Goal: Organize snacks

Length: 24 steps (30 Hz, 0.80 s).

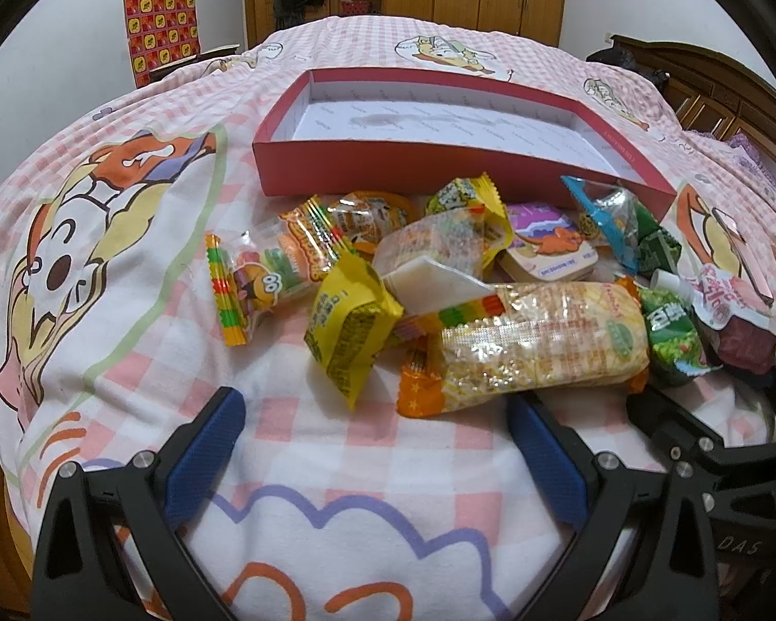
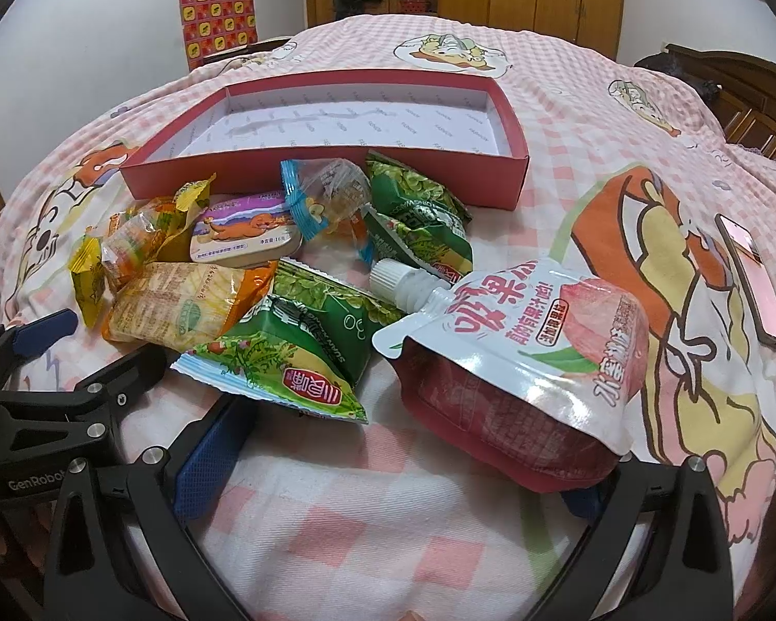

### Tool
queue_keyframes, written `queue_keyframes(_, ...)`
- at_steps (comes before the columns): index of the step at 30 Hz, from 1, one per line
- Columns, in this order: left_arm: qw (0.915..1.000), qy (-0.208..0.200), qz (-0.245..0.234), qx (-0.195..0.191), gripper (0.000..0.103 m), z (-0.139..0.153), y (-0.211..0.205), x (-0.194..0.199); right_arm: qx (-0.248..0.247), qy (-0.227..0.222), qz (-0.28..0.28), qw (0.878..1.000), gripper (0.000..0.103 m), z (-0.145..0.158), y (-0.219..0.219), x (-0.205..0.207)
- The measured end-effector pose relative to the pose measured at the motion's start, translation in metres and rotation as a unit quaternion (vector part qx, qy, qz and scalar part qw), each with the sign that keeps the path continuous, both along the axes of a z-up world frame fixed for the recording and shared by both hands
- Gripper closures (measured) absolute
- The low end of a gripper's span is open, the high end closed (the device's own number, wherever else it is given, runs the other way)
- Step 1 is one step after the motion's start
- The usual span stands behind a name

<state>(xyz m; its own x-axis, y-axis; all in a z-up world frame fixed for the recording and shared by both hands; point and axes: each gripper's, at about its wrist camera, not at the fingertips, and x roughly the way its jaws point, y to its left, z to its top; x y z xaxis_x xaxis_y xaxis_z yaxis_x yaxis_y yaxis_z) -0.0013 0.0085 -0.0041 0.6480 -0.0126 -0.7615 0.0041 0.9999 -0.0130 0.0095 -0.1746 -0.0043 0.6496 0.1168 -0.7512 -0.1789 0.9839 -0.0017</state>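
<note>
A heap of snacks lies on a pink checked bedspread (image 1: 295, 429), just in front of a shallow red box (image 1: 439, 155) whose white inside holds nothing. The left gripper (image 1: 375, 445) has its jaws spread wide over bare cloth, its right finger close beside a long rice cracker pack (image 1: 543, 346) and a yellow packet (image 1: 349, 331) a little ahead. The right gripper (image 2: 403, 460) is also spread apart and holds nothing; a peach juice pouch (image 2: 533, 362) lies over its right finger, with a green packet (image 2: 295, 346) near its left finger. A pink phone (image 2: 750, 284) rests off to the right.
</note>
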Motion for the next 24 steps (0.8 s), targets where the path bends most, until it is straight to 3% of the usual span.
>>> queue_keyframes(24,1.0000,-0.004,0.002,-0.005,0.000,0.0023,0.0006,0.0007,0.000,0.000,0.001,1.000,0.000,0.0001,0.0010,0.0009)
